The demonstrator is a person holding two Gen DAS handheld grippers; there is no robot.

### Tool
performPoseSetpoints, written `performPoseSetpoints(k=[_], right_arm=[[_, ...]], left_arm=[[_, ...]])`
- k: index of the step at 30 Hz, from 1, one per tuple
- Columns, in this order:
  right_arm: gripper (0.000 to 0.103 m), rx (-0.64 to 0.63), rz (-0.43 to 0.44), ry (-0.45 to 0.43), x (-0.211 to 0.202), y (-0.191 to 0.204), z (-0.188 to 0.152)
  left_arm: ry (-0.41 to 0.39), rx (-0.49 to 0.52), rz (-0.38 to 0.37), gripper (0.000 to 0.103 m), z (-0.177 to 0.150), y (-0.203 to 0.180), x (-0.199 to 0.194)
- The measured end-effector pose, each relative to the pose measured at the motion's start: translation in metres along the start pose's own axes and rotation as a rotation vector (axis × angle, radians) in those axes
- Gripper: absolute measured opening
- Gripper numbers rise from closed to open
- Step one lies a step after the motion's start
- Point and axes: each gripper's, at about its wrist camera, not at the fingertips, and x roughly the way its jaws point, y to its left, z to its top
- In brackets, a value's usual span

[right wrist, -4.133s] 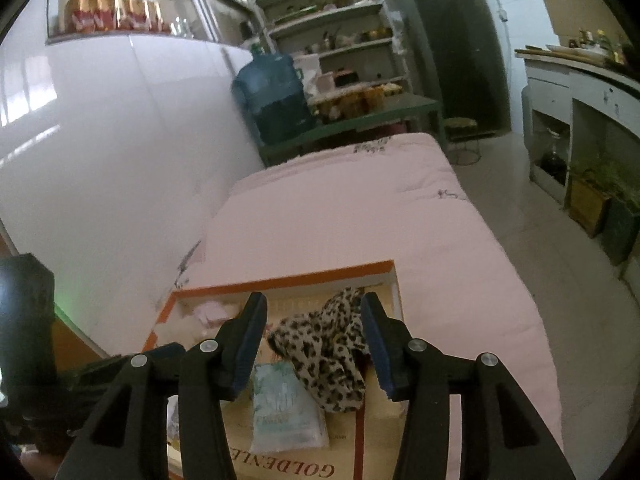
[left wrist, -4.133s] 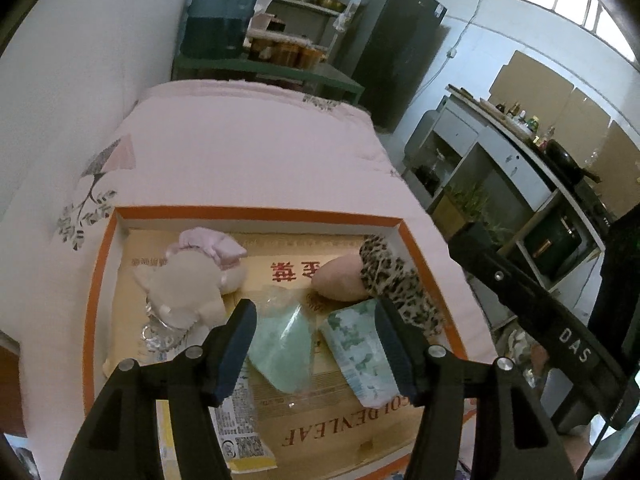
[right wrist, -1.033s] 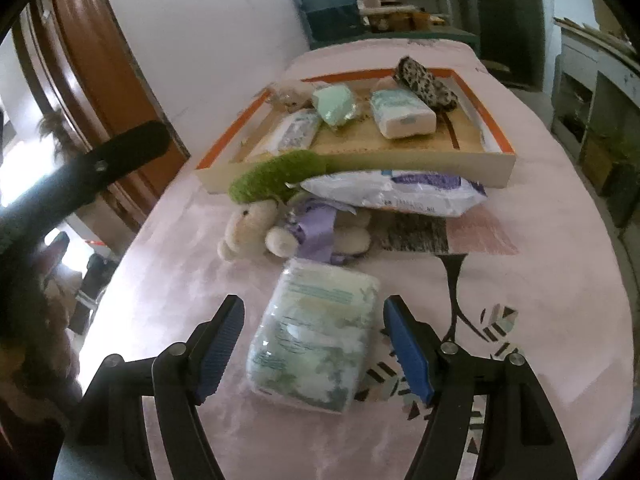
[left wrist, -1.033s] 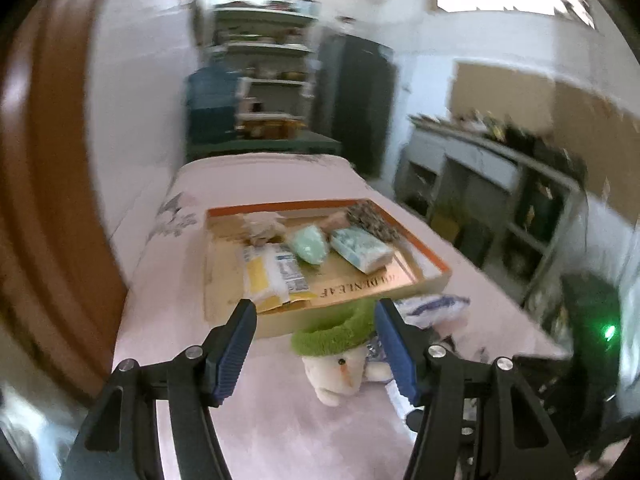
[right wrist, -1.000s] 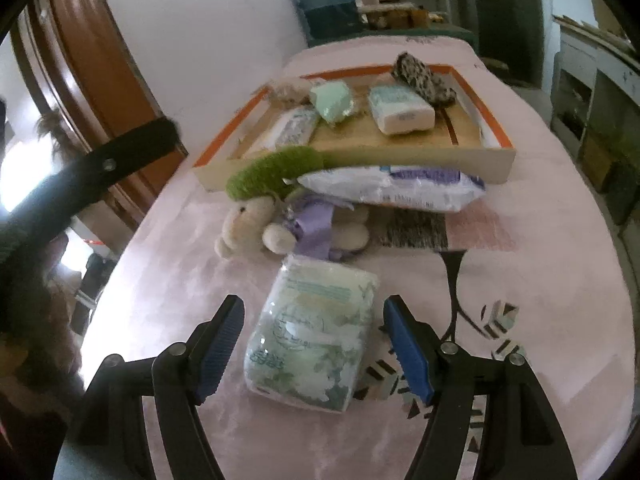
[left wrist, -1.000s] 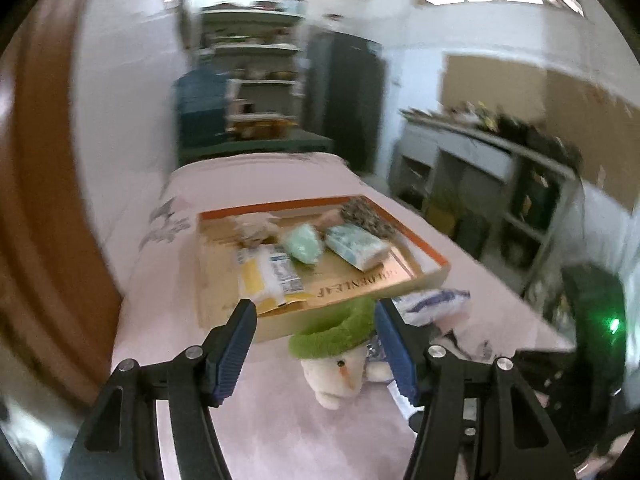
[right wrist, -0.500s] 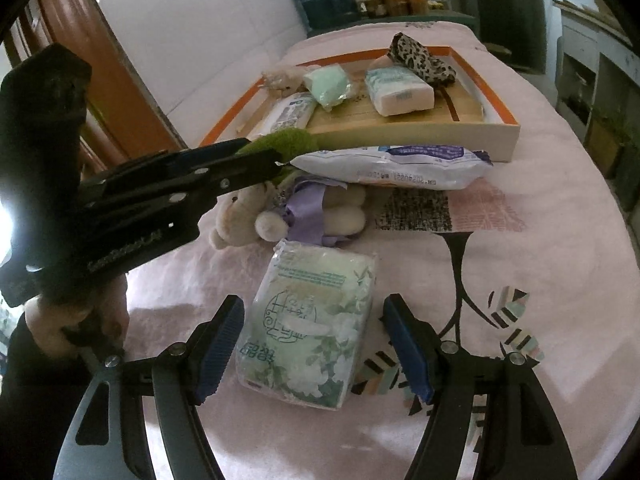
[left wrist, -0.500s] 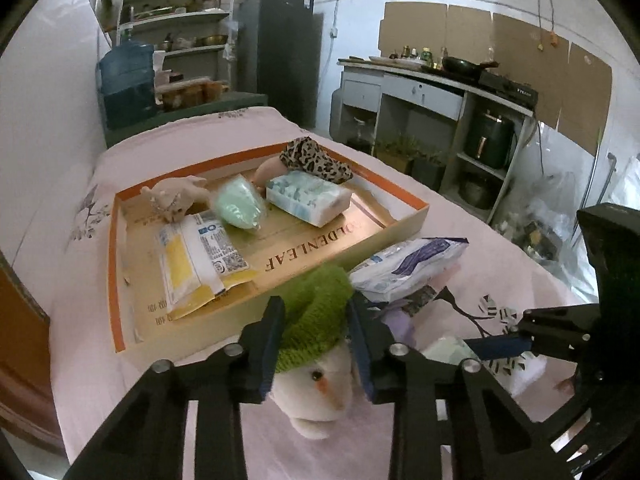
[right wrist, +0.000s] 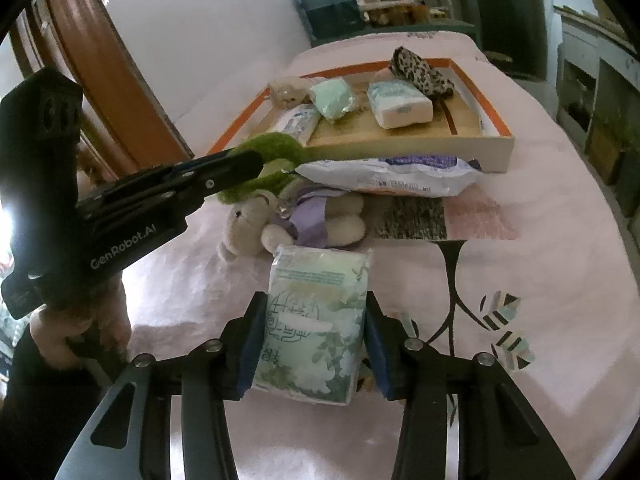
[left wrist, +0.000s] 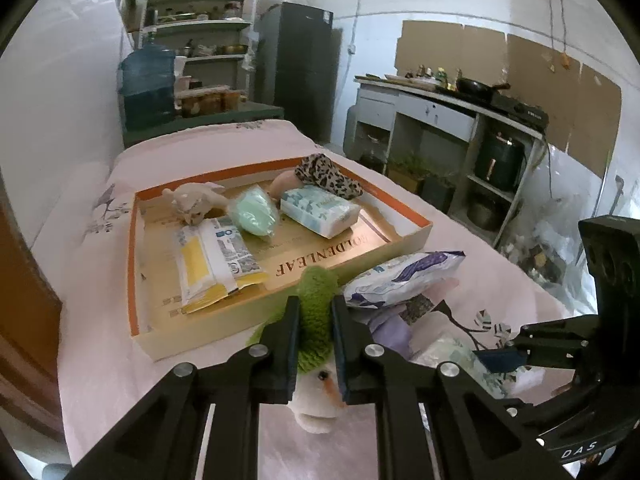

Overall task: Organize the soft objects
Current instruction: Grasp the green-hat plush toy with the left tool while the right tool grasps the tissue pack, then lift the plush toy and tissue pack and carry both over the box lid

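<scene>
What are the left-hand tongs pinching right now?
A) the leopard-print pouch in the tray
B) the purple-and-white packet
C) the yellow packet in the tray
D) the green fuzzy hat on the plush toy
D: the left tongs are shut on the green fuzzy hat of the plush toy.

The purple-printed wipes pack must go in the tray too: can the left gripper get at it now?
Probably not yet: the left gripper is shut on the plush's green hat. The wipes pack lies uncovered beside it.

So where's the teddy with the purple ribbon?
In the right wrist view the teddy lies on the pink cover, in front of the tray. It sits between the white wipes pack and the green tissue pack.
</scene>
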Motion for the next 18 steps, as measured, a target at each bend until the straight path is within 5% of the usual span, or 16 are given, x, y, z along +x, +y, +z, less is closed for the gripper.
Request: performPoseSetpoints(k=[18], right_arm=[[0.046, -0.061, 0.014, -0.082, -0.038, 0.015, 0.019]], left_arm=[[-0.143, -0.084, 0.027, 0.015, 0.025, -0.004, -0.059]])
